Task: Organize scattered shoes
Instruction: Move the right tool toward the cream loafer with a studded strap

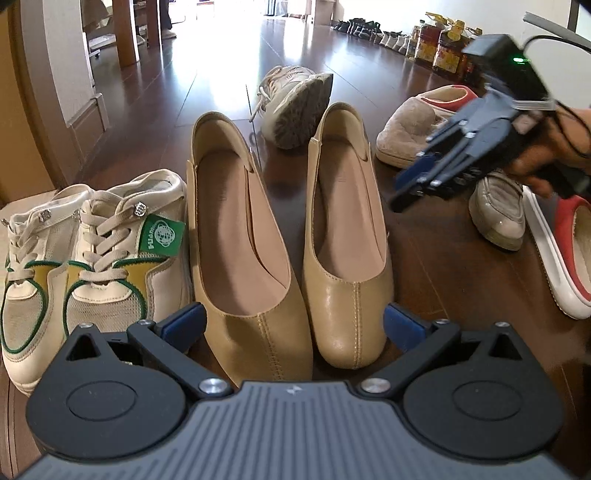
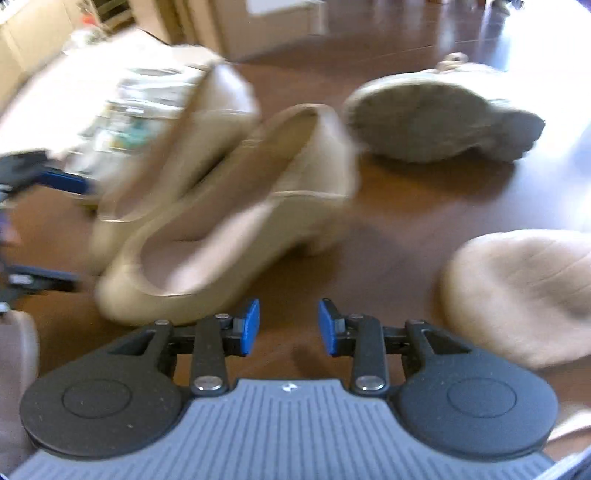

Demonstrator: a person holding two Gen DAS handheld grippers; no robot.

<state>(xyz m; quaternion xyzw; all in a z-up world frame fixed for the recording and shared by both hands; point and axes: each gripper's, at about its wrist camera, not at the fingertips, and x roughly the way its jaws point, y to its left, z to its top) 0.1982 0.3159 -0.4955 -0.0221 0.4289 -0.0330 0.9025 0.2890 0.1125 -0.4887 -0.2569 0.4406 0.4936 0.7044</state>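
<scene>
A: Two tan pumps [image 1: 291,236] stand side by side on the dark wood floor [image 1: 166,110], toes toward my left gripper [image 1: 295,325]. I use them as my landmark.

B: Left gripper state?

A: Jaws wide apart, one blue pad on either side of the pump toes, not pressing on them. Nothing held.

B: Right one?

A: My right gripper [image 2: 289,326] shows its pads apart, with bare floor between them. Nothing held. From the left wrist view it hangs to the right of the pumps, above the floor, and a hand [image 1: 546,162] grips it.

B: Other shoes?

A: Left of the pumps, just beside them, a pair of cream sneakers [image 1: 92,266] with green trim and a green tag, upright, close together. Behind the pumps, a white lace-up sneaker [image 1: 295,107] lies on its side, grey sole facing the camera. Right of the pumps and behind, a beige fuzzy slipper [image 1: 413,129] with red lining. Right of the pumps and nearer, a pale loafer [image 1: 498,214], partly hidden by the right gripper. Further right, a red-lined slipper [image 1: 569,251] with a white sole, cut off by the frame edge.

B: Background?

A: Far behind the pumps, a row of small dark and light shoes [image 1: 369,27] along the floor, plus some bottles [image 1: 443,48] with red labels. Right wrist view is blurred, so I get few details there.
</scene>
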